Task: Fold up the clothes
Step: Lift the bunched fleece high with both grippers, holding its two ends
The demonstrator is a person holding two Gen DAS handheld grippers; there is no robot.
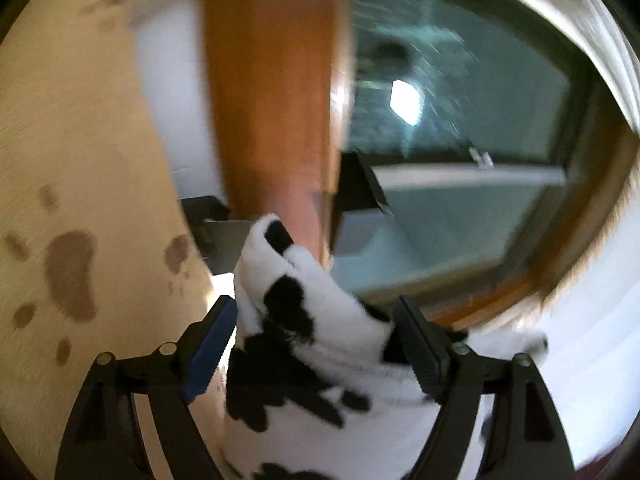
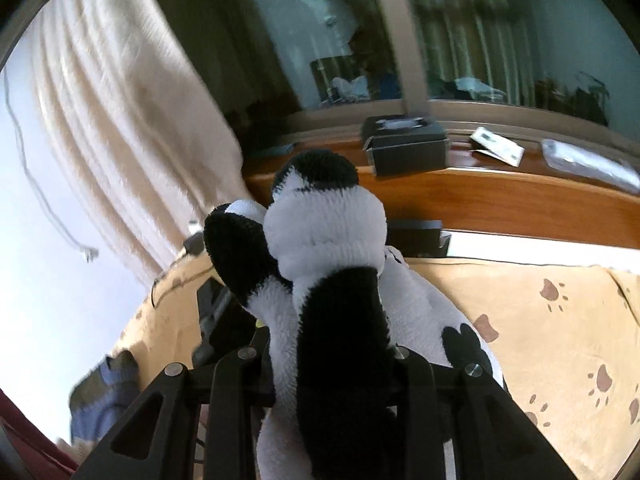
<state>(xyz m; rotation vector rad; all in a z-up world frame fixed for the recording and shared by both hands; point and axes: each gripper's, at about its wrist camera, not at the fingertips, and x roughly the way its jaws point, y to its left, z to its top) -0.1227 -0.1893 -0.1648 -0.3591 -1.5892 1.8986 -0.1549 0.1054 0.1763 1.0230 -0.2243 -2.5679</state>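
Both ends of cow-print fleece garment (image 1: 304, 320) lifted off paw-print bed sheet (image 2: 560, 320), probably for a fold. Left gripper (image 1: 316, 344) half-spread, fleece between. Right gripper (image 2: 328, 356) clamped on fleece.

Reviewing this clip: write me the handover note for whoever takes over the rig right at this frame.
Left gripper: fingers either side of a bunch of the black-and-white fleece garment, which fills the gap.
Right gripper: shut on the same garment, a thick bunch standing up between the fingers.
Garment is lifted above the paw-print bedspread, not laid flat.
Done: both ends picked up. No fold visible.
Left: spread it on the bedspread, fold, set down.
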